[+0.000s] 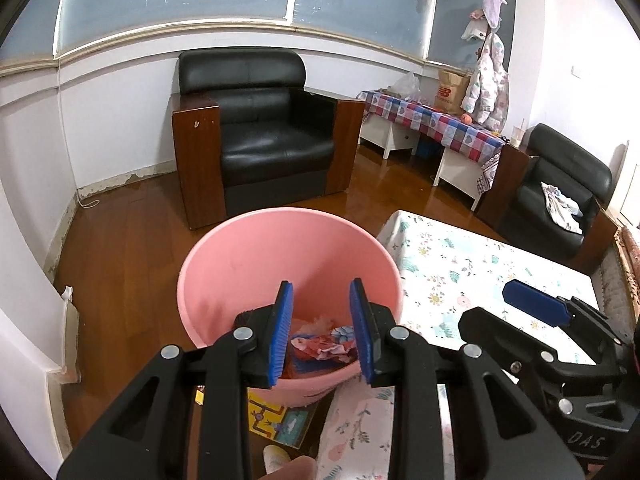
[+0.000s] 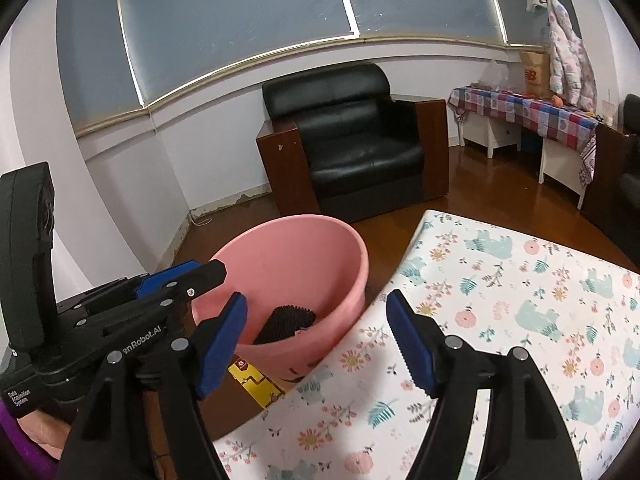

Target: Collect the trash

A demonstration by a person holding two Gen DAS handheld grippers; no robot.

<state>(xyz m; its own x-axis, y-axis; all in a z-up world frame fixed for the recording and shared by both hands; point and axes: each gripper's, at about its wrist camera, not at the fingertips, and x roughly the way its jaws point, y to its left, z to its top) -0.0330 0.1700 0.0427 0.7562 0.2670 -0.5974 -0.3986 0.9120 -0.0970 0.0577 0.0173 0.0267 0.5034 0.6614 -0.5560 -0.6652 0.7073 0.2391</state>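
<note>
Pink bucket (image 1: 256, 264) sits on the wood floor (image 1: 132, 248), tight against the corner of the table (image 2: 520, 300) with the floral cloth. Inside the bucket: crumpled wrappers and paper scraps (image 1: 324, 342) at the bottom, red/blue/white mix. From the right wrist view a dark ribbed item (image 2: 288, 322) also lies in there against the near wall.

Left gripper (image 1: 322, 330) hangs directly over the bucket mouth, jaws partly apart, nothing between the blue pads, just trash visible through the gap below.

Right gripper (image 2: 316, 338) is to the right of the bucket, straddling the bucket rim and the table edge in its own view; jaws spread wide, nothing gripped. In the left wrist view one blue pad of it shows over the cloth.

Under the bucket's near side: a yellow printed card or box (image 1: 266, 416) on the floor, partly tucked beneath it.

Behind the bucket: black leather armchair (image 1: 256, 136) with wood sides, against the wall. Right of the bucket, further back: a side table with a checked cloth (image 1: 436, 124), and a second black armchair (image 1: 560, 192) beyond the floral table.
</note>
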